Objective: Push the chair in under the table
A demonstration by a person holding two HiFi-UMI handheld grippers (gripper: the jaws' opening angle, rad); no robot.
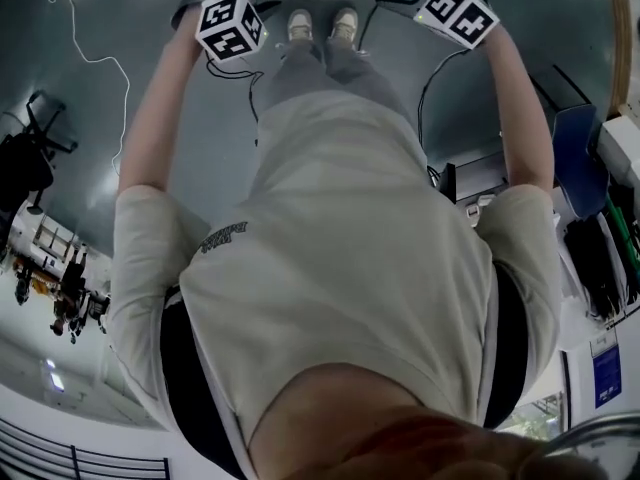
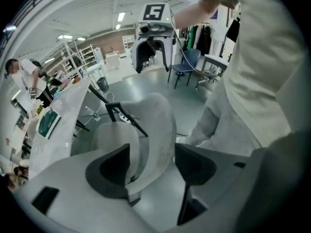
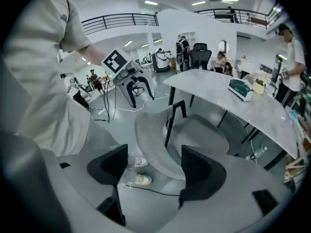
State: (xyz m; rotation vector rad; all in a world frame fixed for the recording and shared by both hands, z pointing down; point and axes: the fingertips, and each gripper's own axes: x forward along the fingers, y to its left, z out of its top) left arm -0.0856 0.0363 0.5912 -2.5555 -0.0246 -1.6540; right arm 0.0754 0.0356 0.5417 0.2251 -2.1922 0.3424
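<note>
Here, both grippers hang low at the grey chair point(image 3: 156, 147), one at each end of its curved back. The left gripper point(image 2: 153, 165) has its jaws spread wide, with the back's upper edge running between them, close by the left-hand pad; I cannot tell whether it touches. The right gripper point(image 3: 149, 168) also has its jaws spread wide, and the back passes between them nearer the right-hand pad, apart from the other. The chair stands at the pale desk point(image 3: 219, 97), its seat turned toward it and mostly showing clear of the top, just behind a black desk leg point(image 3: 170, 123). The person's shoes point(image 3: 138, 172) are on the floor just behind the back. A green box point(image 3: 240, 88) lies on the desk.
</note>
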